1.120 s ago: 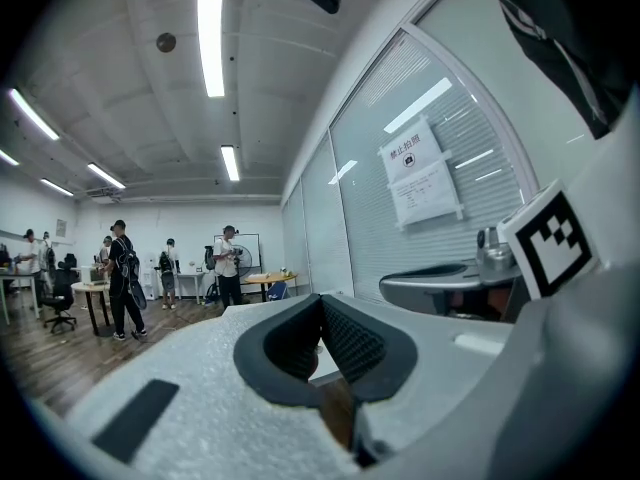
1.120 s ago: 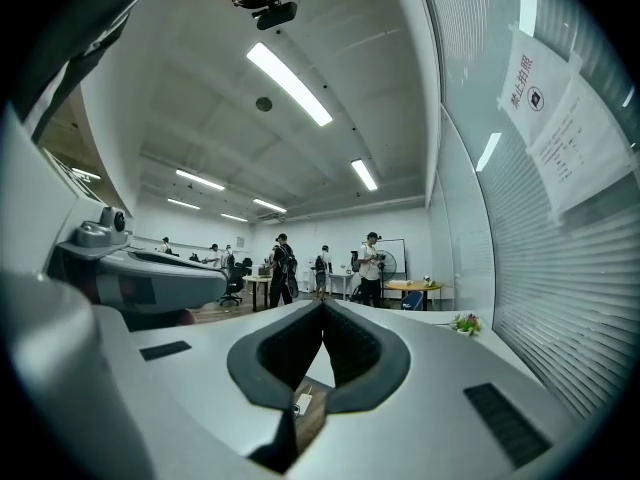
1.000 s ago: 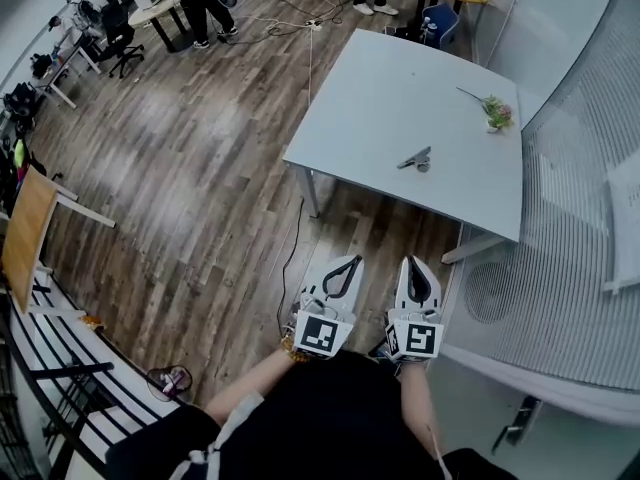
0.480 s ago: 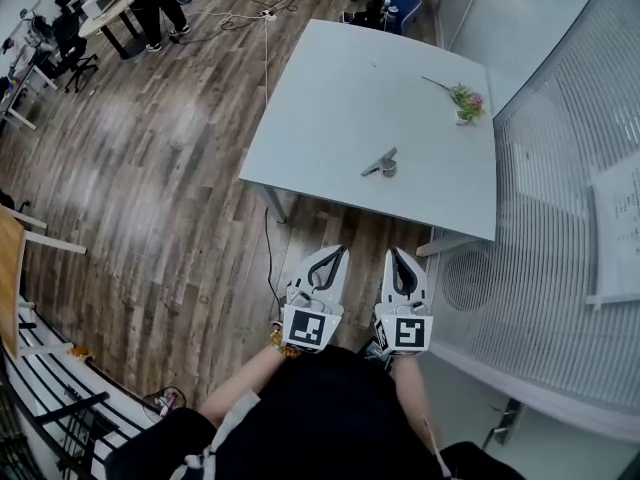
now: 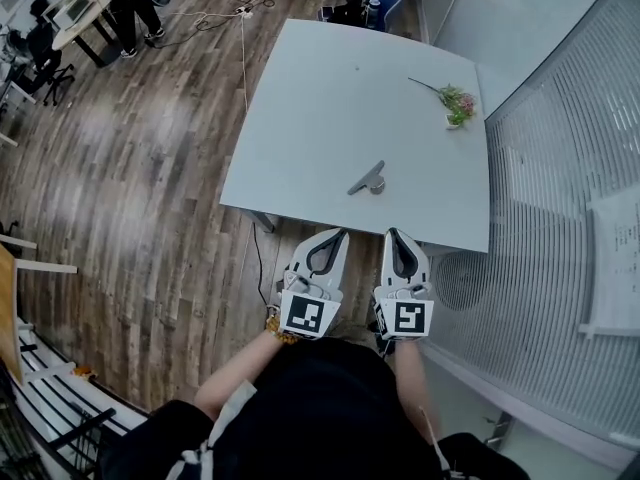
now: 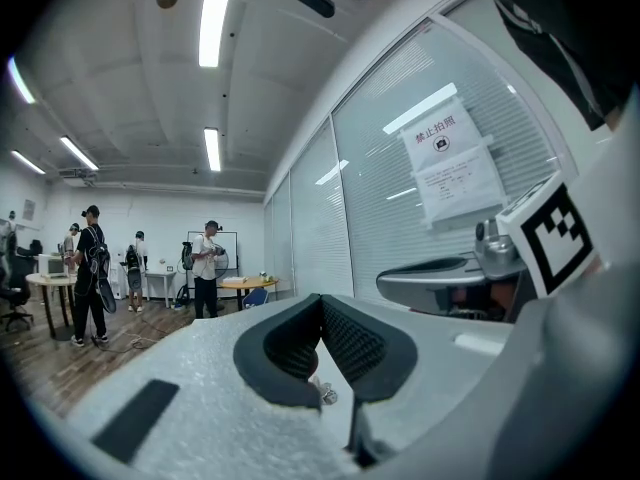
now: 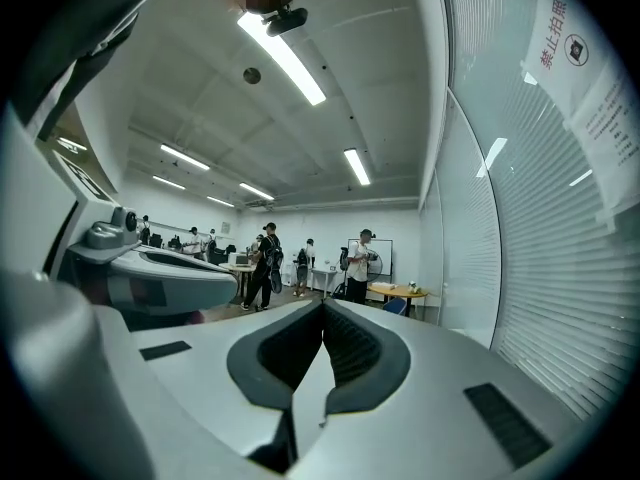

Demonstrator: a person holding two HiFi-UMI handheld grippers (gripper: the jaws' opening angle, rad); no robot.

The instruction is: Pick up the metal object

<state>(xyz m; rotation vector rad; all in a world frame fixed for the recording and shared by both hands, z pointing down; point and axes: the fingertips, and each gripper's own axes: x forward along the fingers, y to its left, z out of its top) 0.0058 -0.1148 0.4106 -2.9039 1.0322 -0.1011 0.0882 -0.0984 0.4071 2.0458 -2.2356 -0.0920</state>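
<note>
One small grey metal object [image 5: 367,180], a slim slanted bar with a round end, is seen lying on the one pale grey rectangular table [image 5: 300,118], near its front edge. One pink flower sprig [image 5: 455,101] is laid towards the far right corner. Two grippers are held at the near edge, clear of the object. The left gripper [image 5: 340,236] is clenched on nothing, and the right gripper [image 5: 393,235] is likewise clenched and empty.

Metal object [image 5: 367,180] on the white bench [image 5: 330,98]
Small, grey, a slanting arm beside a round knob; it lies near the front edge.
</note>
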